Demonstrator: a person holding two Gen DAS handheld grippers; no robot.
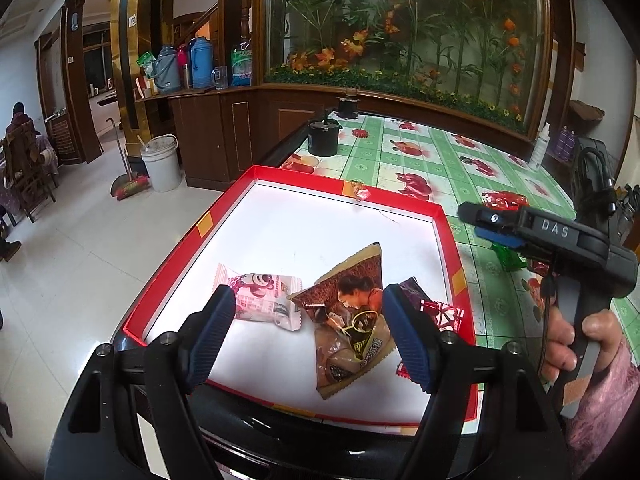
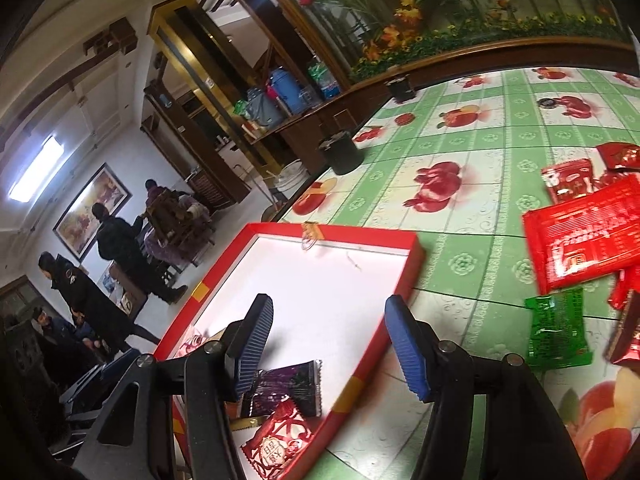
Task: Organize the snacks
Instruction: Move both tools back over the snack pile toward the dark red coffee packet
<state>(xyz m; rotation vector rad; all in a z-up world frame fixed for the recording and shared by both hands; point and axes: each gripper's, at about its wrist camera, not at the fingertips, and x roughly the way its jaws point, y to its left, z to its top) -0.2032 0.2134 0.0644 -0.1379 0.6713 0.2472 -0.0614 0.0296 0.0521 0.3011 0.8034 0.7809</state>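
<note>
Snack packets (image 1: pixel 348 320) in red tray (image 1: pixel 298 176), seemingly unheld

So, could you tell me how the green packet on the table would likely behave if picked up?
The green packet looks like thin crinkled foil, so it is probably light and floppy. Its glossy surface may slip. Lying flat on the tablecloth, it should not roll.

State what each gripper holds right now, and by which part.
Nothing is held. The left gripper stands open above the brown packet in the red tray; the right gripper is open and empty.
</note>
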